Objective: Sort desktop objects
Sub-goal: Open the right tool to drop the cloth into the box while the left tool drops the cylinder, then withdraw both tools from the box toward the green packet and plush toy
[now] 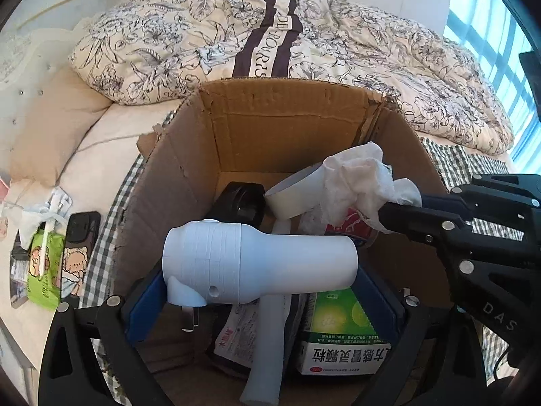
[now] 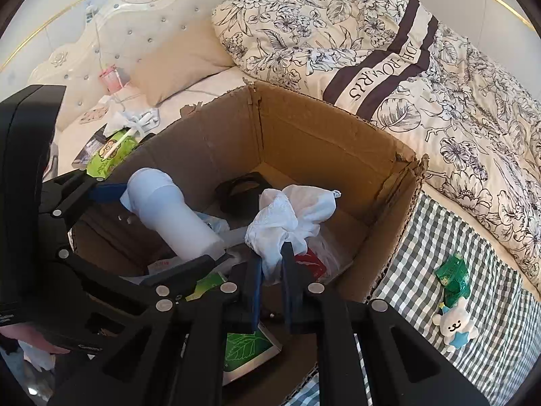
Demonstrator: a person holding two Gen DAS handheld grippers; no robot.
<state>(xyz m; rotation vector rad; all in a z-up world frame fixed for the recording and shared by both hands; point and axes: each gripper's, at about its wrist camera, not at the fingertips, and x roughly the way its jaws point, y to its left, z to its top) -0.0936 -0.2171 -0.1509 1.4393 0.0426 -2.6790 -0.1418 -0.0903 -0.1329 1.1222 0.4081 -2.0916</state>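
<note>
Your left gripper [image 1: 260, 304] clamps the white hair dryer [image 1: 260, 260] above the cardboard box [image 1: 287, 125]; beyond it, your right gripper [image 2: 272, 270] pinches crumpled tissue [image 2: 290, 216]. Release carelessly and the dryer (its handle dangling) could crush the medicine box [image 1: 341, 338].

Both wrist cameras look down, close, into the same cardboard box [image 1: 189, 169], from opposite sides.

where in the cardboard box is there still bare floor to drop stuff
Bare floor shows along the far wall of the brown cardboard box, right of the black round object. The near half is crowded: green-white medicine box, leaflet, bags.
</note>
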